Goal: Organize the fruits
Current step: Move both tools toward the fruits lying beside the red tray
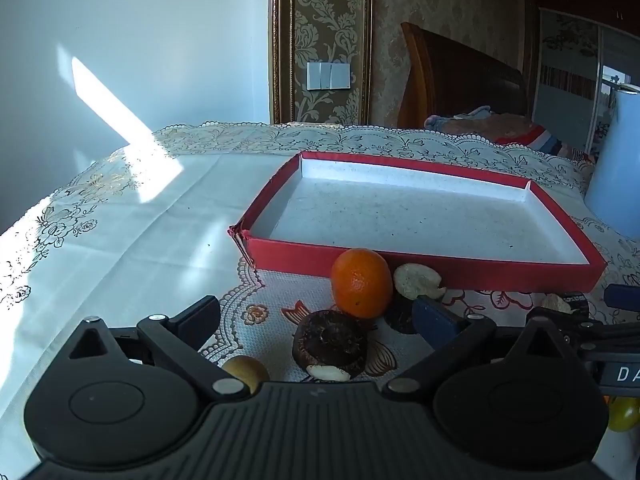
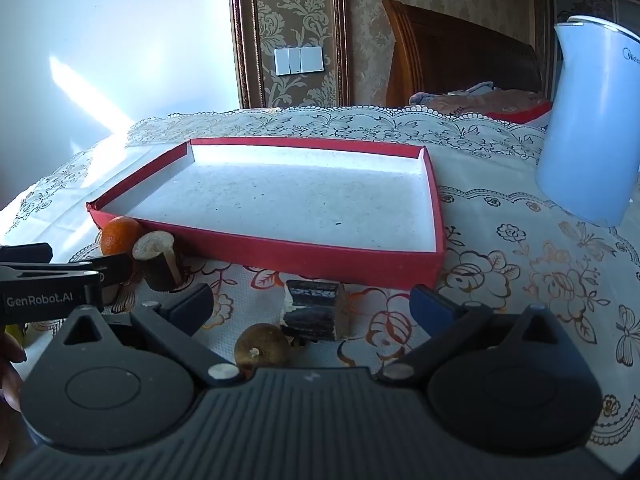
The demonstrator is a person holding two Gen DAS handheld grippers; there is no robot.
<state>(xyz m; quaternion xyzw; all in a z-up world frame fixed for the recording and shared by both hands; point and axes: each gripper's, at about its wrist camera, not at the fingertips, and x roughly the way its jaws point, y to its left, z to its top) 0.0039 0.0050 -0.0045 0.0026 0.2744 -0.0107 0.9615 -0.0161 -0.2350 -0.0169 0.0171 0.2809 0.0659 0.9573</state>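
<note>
Fruit out on the cloth [image 2: 520, 280], none in the tray [image 1: 500, 270] yet.

Orange [image 1: 362, 282]: stood just in front of the near red wall of the tray, maybe touching it, hard to tell; looked round, light and firm, with smooth skin, so likely a bit slippy; best taken across the fat middle, softly, so as not to squash it.

Dark round fruit [image 1: 331, 344]: lay nearer than the orange, between the fingers of the left gripper [image 1: 316, 315]; looked hard and rough, so likely easy to hold by the sides.

Pale cut piece [image 1: 418, 280]: leaned by the tray wall, just right of the orange; looked crumbly, so needed a gentle pinch.

Small brown ball [image 2: 262, 350]: sat close under the right gripper [image 2: 312, 300], beside a dark chunk [image 2: 316, 312]; looked light and ready to roll.

Left gripper: spread wide, held nothing; right gripper: spread wide too, held nothing.

Tray: red outside, white inside, low walls, one near corner torn; had nothing in it.

Blue jug [image 2: 588, 128]: stood on the cloth to the right of the tray, well apart from the fruit; could not see inside.
</note>
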